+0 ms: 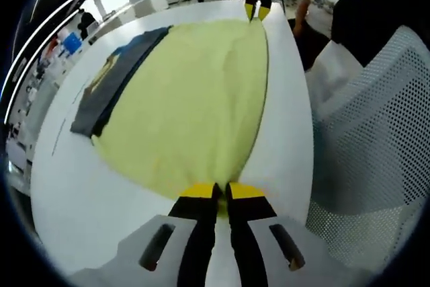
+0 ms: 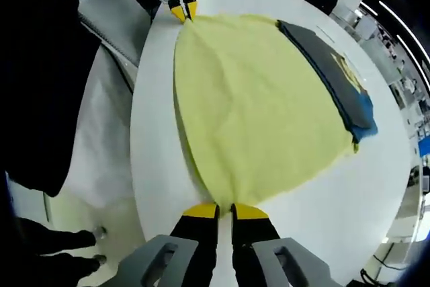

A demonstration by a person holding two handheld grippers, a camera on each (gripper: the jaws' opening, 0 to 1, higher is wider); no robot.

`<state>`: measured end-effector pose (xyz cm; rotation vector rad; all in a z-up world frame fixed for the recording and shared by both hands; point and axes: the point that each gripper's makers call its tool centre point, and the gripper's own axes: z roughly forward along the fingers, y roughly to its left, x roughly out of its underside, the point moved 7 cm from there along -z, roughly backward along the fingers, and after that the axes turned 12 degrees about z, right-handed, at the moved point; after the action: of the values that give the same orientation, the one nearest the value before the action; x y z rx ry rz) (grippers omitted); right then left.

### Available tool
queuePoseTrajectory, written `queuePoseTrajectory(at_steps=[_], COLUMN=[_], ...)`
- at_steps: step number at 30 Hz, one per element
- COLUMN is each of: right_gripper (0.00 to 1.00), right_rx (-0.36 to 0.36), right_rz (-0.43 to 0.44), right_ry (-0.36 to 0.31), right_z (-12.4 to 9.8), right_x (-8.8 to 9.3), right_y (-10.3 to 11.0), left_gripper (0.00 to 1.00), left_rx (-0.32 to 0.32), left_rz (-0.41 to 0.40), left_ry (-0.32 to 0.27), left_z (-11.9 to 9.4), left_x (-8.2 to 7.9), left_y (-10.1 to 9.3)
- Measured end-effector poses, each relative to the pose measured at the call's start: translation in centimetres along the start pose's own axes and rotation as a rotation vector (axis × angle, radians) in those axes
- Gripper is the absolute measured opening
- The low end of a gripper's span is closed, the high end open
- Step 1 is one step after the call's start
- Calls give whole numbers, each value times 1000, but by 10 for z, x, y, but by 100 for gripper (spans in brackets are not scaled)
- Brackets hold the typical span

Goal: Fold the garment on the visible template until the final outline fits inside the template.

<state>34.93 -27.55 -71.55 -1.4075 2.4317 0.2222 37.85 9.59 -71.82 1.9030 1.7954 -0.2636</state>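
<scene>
A pale yellow garment [image 1: 195, 99] [image 2: 255, 105] lies spread on a white table [image 1: 80, 193] [image 2: 154, 132]. My left gripper [image 1: 220, 191] is shut on its near edge in the left gripper view, and my right gripper [image 1: 257, 11] pinches the far corner there. In the right gripper view my right gripper [image 2: 224, 210] is shut on the near edge, with the left gripper [image 2: 183, 11] gripping the far corner. A dark grey-and-blue piece with a yellow print [image 1: 111, 85] [image 2: 336, 75] pokes out from under the garment's far side.
A white mesh chair [image 1: 376, 146] stands close beside the table edge. A person in dark clothes [image 2: 40, 78] stands at that side. Another person [image 1: 322, 5] stands beyond the table. Shelves and equipment [image 1: 47, 58] line the room past the table.
</scene>
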Motion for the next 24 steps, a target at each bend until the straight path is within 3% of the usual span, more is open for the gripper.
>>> queuePoseTrajectory(at_steps=[24], right_gripper=[0], right_rx=[32], right_rz=[83], right_ry=[-62], right_z=[-22], right_x=[-2], right_y=[-2], left_gripper=[1], left_rx=[-37], left_rz=[-70], left_ry=[-36], left_z=[-25], left_x=[-15], left_y=[3])
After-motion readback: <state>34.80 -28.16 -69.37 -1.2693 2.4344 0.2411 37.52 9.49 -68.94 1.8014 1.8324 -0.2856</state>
